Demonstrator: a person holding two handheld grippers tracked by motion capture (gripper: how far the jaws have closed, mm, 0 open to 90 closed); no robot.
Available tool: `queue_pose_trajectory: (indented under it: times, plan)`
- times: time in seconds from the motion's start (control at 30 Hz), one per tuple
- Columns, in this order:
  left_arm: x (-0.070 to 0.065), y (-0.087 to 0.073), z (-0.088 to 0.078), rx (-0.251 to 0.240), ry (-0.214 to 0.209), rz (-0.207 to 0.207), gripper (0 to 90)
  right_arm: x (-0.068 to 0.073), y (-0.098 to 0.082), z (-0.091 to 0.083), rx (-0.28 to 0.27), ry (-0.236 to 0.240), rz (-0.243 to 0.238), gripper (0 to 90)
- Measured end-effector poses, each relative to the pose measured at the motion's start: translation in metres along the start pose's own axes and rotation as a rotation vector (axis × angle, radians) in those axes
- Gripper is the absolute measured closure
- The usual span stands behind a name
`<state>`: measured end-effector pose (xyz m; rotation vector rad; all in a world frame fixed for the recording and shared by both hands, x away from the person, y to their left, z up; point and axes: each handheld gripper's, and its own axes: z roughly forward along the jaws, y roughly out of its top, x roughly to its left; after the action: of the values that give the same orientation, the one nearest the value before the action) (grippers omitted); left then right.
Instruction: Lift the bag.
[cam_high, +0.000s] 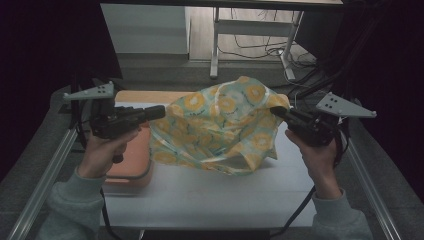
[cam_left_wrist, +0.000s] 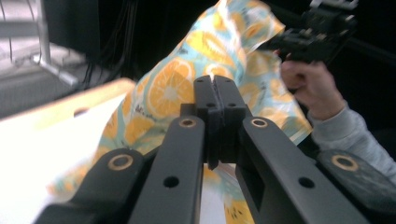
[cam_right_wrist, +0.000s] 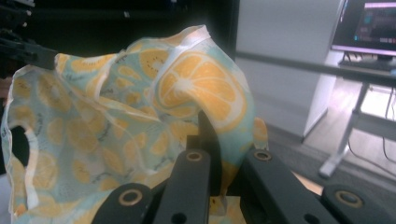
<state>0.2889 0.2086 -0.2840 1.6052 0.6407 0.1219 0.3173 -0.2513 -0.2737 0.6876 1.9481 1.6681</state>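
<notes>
An orange-slice printed cloth (cam_high: 220, 127) is held up above the white bench (cam_high: 210, 195), stretched between two grippers. Its left edge is clenched by the left gripper (cam_high: 159, 113), its right edge by the right gripper (cam_high: 276, 112). A salmon tray (cam_high: 131, 172) lies under the left hand (cam_high: 104, 150). Both forearms are raised.

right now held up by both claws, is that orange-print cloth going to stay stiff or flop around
Probably floppy: the orange-print cloth sags and folds between the left claw and right claw. Likely light, since pinched edges carry it. It may swing when moved.
</notes>
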Motion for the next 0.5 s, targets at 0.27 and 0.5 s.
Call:
queue_pose_trajectory:
  times: [0.27, 0.5]
  plan:
    - [0.017, -0.002, 0.034, 0.095, 0.060, -0.001, 89.3, -0.024, -0.010, 0.033, 0.097, -0.097, 0.002, 90.0]
    - [0.063, -0.033, 0.071, 0.192, 0.122, -0.085, 89.2, -0.061, -0.057, 0.063, 0.242, -0.163, 0.076, 90.0]
